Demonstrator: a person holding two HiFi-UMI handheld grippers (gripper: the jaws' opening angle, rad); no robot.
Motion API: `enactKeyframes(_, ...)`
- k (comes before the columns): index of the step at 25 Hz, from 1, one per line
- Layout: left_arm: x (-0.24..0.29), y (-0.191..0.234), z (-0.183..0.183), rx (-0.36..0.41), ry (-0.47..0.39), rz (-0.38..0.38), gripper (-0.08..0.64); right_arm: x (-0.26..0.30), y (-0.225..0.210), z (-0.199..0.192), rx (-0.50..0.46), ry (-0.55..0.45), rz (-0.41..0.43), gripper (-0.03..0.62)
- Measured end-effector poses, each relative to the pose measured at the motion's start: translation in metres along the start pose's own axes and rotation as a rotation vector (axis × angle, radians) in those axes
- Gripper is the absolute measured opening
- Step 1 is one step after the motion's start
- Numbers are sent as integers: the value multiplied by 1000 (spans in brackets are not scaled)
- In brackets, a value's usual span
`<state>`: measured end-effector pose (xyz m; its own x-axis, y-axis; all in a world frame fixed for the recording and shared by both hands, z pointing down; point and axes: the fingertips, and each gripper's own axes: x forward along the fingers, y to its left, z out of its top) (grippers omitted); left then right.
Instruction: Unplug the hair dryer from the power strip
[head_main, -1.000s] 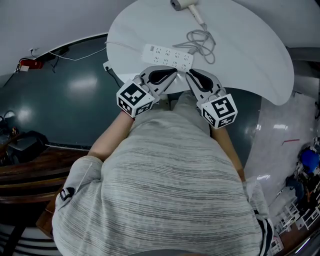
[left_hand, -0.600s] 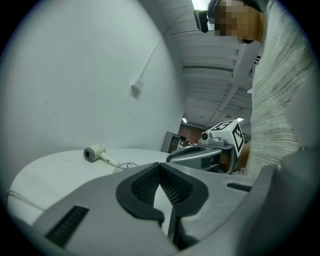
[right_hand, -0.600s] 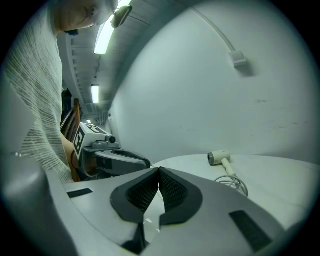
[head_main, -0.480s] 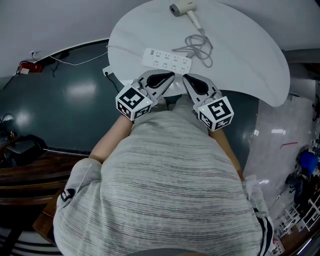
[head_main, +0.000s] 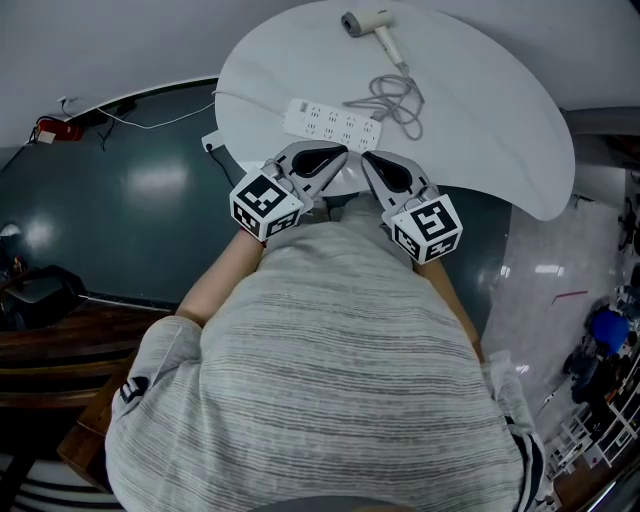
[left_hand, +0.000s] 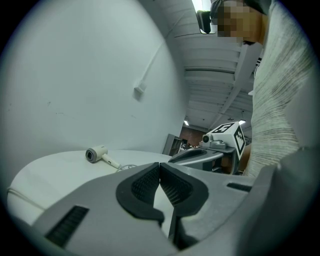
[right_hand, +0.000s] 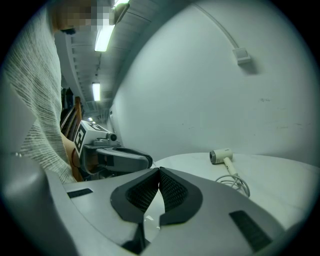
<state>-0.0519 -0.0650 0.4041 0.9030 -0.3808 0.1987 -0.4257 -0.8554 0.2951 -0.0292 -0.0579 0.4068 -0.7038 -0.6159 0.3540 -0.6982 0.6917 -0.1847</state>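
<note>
- My left gripper (left_hand: 159, 169) is shut tight, its black ribbed pads pressed together with nothing between them.
- My right gripper (right_hand: 159, 172) is the same: jaws closed, nothing held. Both hover side by side at the near edge of the table, pointing across it.
- Just beyond the tips lies the long white power strip (head_main: 333, 123), flat on the table.
- Past it sits the grey cord (head_main: 398, 95) in a loose coil, running on to the cream pistol-shaped hair dryer (head_main: 368, 22), which lies on its side at the far edge.
- How far along? One end of the cord reaches the strip's far edge, but the plug is too small to tell whether it is seated or pulled. This scene fits either.
- The surface is a round, matte white table (head_main: 490, 120), set against a plain white wall (head_main: 100, 50).
- Around it is a glossy dark green floor (head_main: 130, 200), with brown wooden furniture (head_main: 60, 350) on my left.
</note>
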Motion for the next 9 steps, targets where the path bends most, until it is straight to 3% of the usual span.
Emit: enactKeyframes(9,1,4,-5,-12,12,-13,8,8,-3,-2,18,13,6,26)
